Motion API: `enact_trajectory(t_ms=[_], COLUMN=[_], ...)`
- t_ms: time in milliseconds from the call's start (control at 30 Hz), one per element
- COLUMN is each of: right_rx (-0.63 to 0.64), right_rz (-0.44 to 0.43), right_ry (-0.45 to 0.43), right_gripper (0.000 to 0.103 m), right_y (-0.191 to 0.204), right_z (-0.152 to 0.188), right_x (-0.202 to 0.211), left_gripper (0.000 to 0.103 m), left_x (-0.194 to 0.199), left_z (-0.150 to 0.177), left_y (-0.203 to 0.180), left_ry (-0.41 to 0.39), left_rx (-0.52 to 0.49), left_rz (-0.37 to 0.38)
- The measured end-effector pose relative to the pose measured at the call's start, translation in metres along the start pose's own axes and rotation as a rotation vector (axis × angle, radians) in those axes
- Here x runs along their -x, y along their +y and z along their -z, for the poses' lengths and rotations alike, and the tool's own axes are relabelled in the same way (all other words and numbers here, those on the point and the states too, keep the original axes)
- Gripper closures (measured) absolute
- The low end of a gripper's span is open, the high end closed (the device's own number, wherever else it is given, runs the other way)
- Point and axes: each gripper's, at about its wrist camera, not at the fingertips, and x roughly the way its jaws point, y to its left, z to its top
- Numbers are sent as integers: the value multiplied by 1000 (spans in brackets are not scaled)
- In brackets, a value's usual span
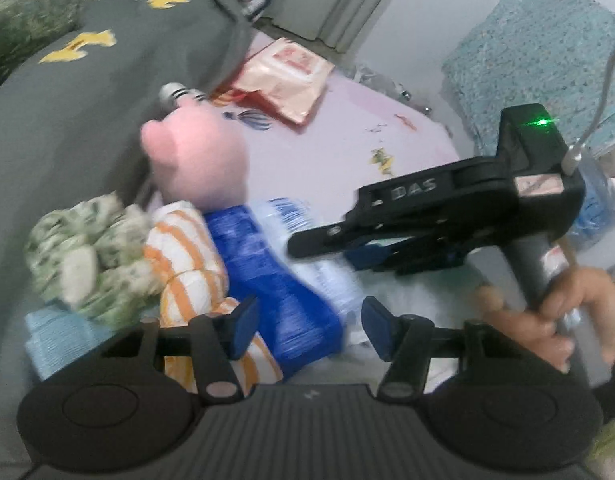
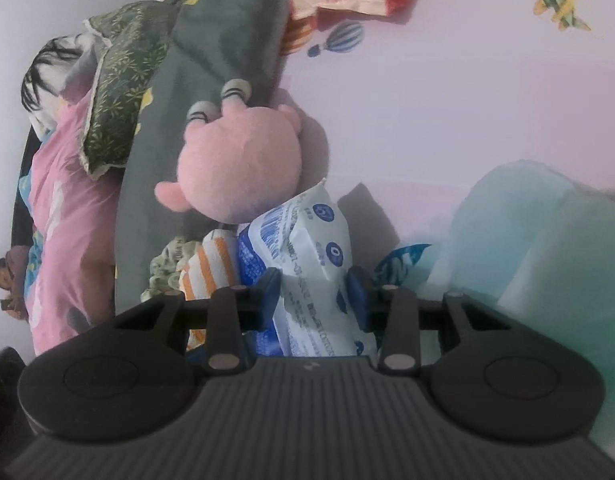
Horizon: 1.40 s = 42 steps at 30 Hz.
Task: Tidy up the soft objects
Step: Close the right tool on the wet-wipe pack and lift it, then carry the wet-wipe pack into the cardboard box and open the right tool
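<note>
The right gripper [image 2: 313, 294] pinches a blue-and-white soft pack [image 2: 307, 264] between its 2 pads. The left gripper [image 1: 307, 330] hangs part open over the same pack [image 1: 283, 280], pads clear of it. Beside it lie an orange-striped roll [image 1: 183, 256] and a green floral bundle [image 1: 83, 252]. Beyond, a pink plush toy [image 2: 239, 164] rests on the bedsheet [image 2: 467, 120], against a grey quilt [image 1: 87, 100].

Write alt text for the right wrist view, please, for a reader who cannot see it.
The right gripper holds a white and blue soft pack between its two blue pads, on a pale pink bed sheet. A pink plush toy lies just beyond the pack, and an orange striped cloth sits to its left against a grey blanket.
</note>
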Motion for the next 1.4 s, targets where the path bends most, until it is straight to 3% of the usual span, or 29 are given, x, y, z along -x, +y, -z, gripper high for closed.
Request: enact_trajectory(t_ms=[133, 200, 300, 333, 400, 467, 633, 700, 867, 1033, 1200, 1400], right_rx=[-21, -18, 17, 32, 67, 39, -9, -51, -86, -95, -92, -70], right_rz=[-26, -24, -29, -14, 20, -13, -5, -56, -106, -136, -158, -212], right_ry=[30, 59, 79, 74, 50, 35, -34, -50, -90, -100, -110, -170], right_gripper=[57, 43, 29, 30, 56, 62, 66, 74, 76, 76, 77, 77], right_y=[-7, -6, 2, 7, 13, 6, -7, -15, -23, -24, -23, -22], right_z=[-5, -7, -8, -8, -6, -7, -9, -12, -9, -5, -5, 3], right_x=[-15, -27, -42, -42, -39, -32, -15, -6, 13, 20, 28, 73], left_gripper=[46, 46, 45, 45, 43, 40, 34, 32, 30, 30, 31, 30], left_x=[-1, -6, -8, -7, -2, 1, 0, 0, -4, -16, -5, 31], left_z=[-8, -12, -14, -12, -6, -3, -7, -9, -15, -21, -23, -21], left_y=[9, 9, 11, 11, 12, 13, 7, 2, -15, -28, -50, -73], left_ry=[33, 53, 50, 41, 23, 14, 10, -4, -20, -12, -37, -106], left_rx=[43, 53, 58, 55, 40, 30, 24, 13, -31, -47, -91, -123], left_rz=[24, 23, 26, 31, 36, 62, 76, 73, 77, 35, 80, 163])
